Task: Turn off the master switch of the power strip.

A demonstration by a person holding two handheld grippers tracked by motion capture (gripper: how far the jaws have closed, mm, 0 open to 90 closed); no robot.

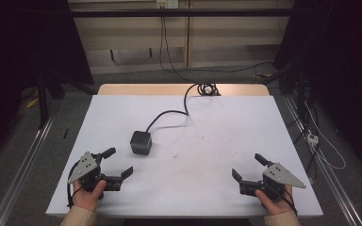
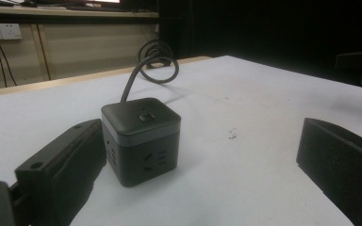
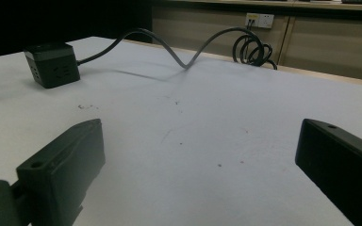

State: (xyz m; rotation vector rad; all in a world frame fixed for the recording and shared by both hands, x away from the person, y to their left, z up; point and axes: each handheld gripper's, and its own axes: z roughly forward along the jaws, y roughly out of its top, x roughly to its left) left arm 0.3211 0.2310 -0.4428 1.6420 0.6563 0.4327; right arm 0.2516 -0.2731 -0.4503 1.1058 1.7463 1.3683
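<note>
A dark cube-shaped power socket (image 1: 141, 141) sits left of the table's middle, its grey cable (image 1: 169, 113) running back to a coil (image 1: 207, 88) at the far edge. My left gripper (image 1: 120, 162) is open near the front left, a short way in front of the cube; in the left gripper view the cube (image 2: 141, 139) stands just beyond the left jaw. At the front right my right gripper (image 1: 249, 167) rests open with nothing between its jaws. In the right gripper view the cube (image 3: 53, 64) lies far off at the upper left.
The white tabletop (image 1: 217, 141) has small dark specks (image 1: 175, 156) near its middle. A wall socket (image 3: 259, 20) is on the panel behind the table. Loose cables and a power strip (image 1: 312, 138) lie on the floor at the right.
</note>
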